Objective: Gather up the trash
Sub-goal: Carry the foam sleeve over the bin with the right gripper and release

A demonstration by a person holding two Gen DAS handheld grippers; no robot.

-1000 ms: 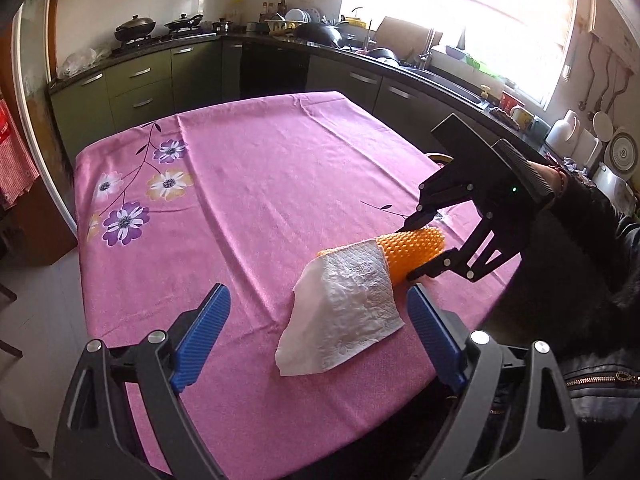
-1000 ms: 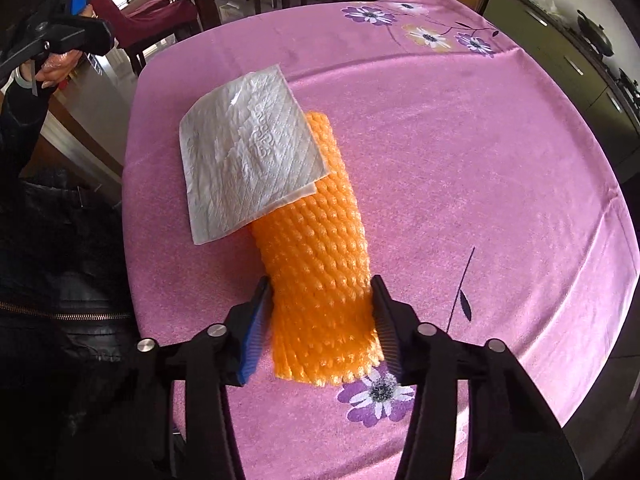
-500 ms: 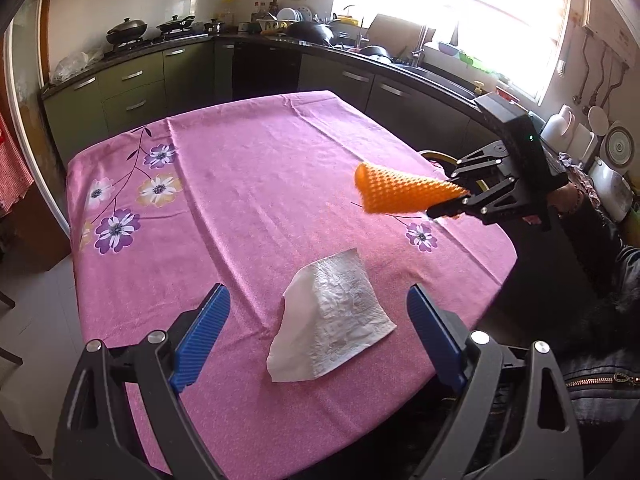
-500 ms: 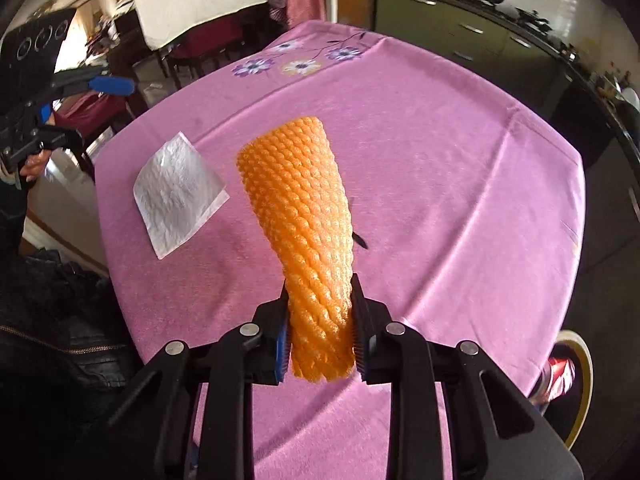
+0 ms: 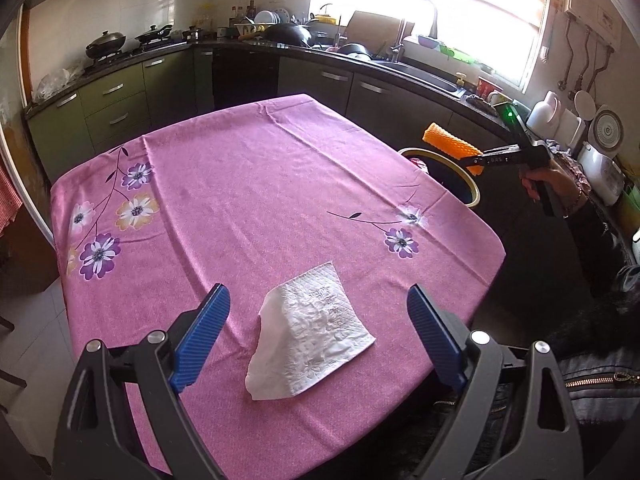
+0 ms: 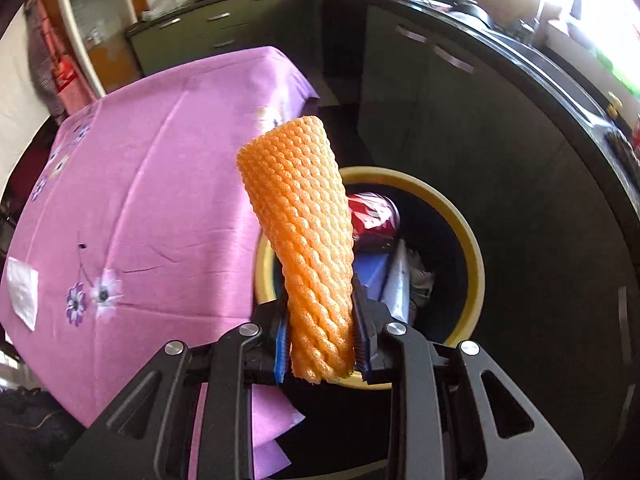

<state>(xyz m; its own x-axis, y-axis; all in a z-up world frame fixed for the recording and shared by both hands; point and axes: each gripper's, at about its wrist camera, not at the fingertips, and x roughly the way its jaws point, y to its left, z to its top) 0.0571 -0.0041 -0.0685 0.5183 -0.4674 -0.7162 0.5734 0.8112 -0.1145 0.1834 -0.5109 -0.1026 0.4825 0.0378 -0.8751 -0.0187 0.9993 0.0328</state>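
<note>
The left gripper [image 5: 316, 336] is hovering, jaws spread, over the white napkin [image 5: 310, 344] lying uncollected on the pink tablecloth [image 5: 248, 184]; the right gripper [image 6: 320, 344] is pinching the orange foam net [image 6: 304, 232] above the trash bin [image 6: 468, 240], release pending

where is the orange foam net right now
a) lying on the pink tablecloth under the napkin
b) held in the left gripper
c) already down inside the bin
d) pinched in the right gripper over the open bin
d: the right gripper has its jaws pressed on the orange foam net, which hangs above the yellow-rimmed bin, while only the napkin lies on the tablecloth.
</note>
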